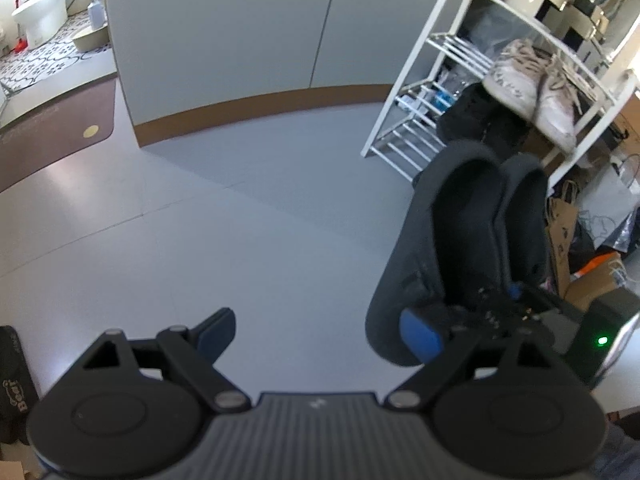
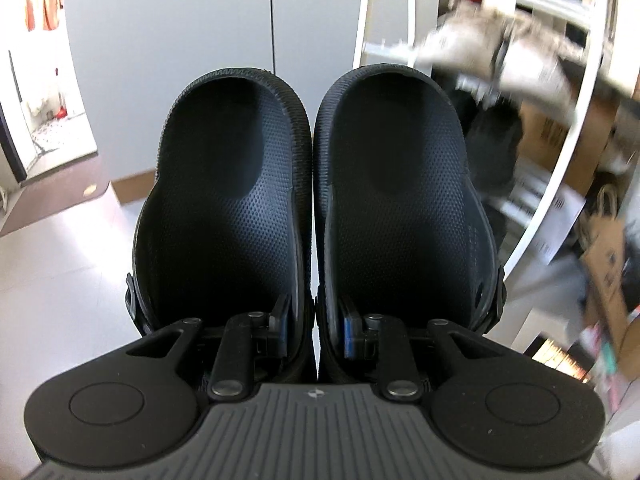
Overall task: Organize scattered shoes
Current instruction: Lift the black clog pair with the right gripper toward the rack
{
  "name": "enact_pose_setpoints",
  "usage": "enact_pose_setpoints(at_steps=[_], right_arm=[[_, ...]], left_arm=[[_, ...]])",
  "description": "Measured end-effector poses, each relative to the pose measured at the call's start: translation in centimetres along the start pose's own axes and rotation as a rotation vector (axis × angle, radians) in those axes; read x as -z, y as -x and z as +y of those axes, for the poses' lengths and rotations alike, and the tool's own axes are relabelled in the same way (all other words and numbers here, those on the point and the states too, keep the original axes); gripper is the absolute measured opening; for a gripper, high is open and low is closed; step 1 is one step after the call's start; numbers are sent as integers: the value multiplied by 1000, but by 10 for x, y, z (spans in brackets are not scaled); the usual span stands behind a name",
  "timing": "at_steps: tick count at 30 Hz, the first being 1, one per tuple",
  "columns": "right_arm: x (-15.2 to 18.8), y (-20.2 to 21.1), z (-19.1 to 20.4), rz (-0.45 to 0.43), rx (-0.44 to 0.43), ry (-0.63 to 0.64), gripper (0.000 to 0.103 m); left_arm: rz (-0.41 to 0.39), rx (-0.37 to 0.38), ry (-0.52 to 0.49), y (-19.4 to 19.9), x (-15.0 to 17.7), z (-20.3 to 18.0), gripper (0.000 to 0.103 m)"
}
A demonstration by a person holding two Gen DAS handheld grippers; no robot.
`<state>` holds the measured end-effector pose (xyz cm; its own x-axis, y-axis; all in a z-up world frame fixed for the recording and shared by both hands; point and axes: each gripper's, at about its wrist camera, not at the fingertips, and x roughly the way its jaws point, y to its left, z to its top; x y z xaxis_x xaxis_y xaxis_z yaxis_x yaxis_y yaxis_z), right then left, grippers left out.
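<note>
Clogs point(image 2: 312, 200), a black pair, sit side by side with their openings facing the right wrist camera, clear of the floor point(image 1: 240, 220). The right gripper point(image 2: 314, 328) is clenched on them: one finger reaches into each clog, and the blue pads point(image 2: 349, 332) pinch the two inner walls together. The insoles are dimpled, and no brand mark can be read on them. In the left wrist view the same pair hangs at the right, in front of the rack point(image 1: 424, 80).

The left gripper point(image 1: 320, 332) is released, jaws wide, with nothing between them and only grey floor beneath.

The white rack stands against a grey wall point(image 1: 240, 32). Sneakers point(image 1: 532, 88), a pale pair, lie on one of its shelves, toes hanging past the edge. Dark footwear sits on the shelf below them, too dim to identify.

Paper bags point(image 1: 564, 232) and cardboard stand right of the rack; their print is illegible. A brown mat point(image 1: 56, 136) lies at the far left, its lettering too faint to read. A black item point(image 1: 16, 392) at the lower left edge carries pale lettering, also unreadable. A toilet point(image 1: 40, 12) shows beyond on patterned tiles.
</note>
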<state>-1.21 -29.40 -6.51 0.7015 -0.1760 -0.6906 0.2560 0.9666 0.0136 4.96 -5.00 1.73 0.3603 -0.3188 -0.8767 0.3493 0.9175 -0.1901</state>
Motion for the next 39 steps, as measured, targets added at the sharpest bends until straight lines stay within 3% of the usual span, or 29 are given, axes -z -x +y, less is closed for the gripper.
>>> enact_pose_setpoints(at_steps=[17,39], right_arm=[[-64,57,-17,-166,50,-53,27],[-207,135,-69,-371,172,-111,26]], left_arm=[[-37,42,19,7,0,-1,91],[-75,68,14,11,-8,-3,92]])
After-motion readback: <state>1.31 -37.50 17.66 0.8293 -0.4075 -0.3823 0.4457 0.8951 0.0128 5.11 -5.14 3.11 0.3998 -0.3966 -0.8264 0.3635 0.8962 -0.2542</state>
